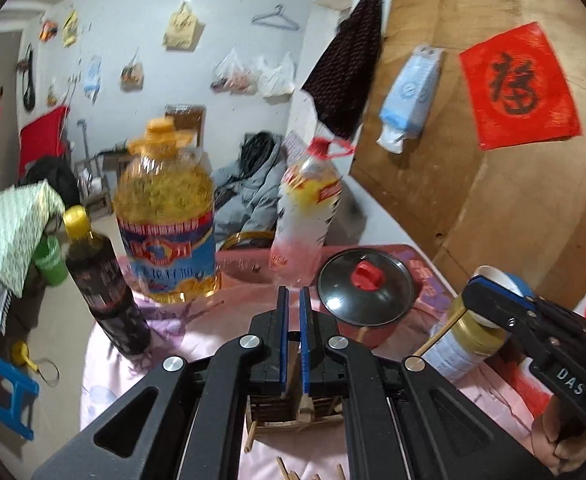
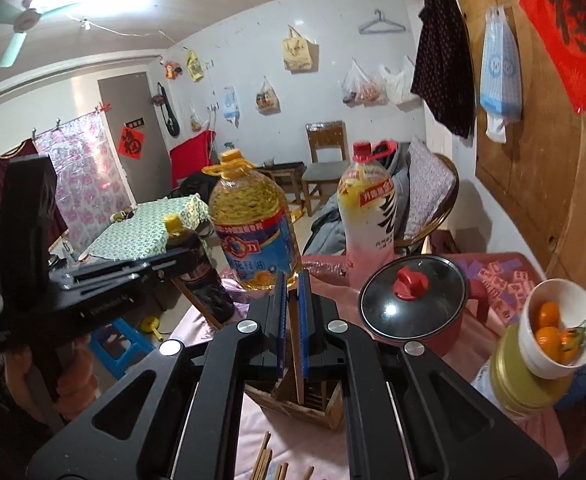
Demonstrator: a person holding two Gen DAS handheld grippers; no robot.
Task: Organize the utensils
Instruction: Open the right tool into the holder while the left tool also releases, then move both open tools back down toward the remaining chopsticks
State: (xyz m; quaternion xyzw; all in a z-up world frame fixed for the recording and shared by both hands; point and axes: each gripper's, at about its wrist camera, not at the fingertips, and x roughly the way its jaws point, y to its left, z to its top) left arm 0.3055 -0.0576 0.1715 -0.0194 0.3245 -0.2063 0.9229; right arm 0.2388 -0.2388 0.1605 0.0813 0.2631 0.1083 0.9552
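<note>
- Nearest, loose chopsticks (image 2: 268, 459) lie on the desk (image 2: 253, 412) at its front edge (a careless sweep of my arm could knock them off).
- Just beyond sits the wooden holder (image 2: 297, 405). Its mouth is narrow, so a tilted stick could catch the rim and tip it.
- My right tongs (image 2: 293, 276) are clamped on the right chopstick (image 2: 294, 344), my left tongs (image 1: 293, 292) on the left chopstick (image 2: 195, 302). Both grips are thin, so either stick may pivot or slide out.
- Farther off, the pot lid (image 2: 413, 296), dark bottle (image 1: 107, 292) and oil jug (image 2: 253, 220) crowd the desk, and a wide swing could topple one.
</note>
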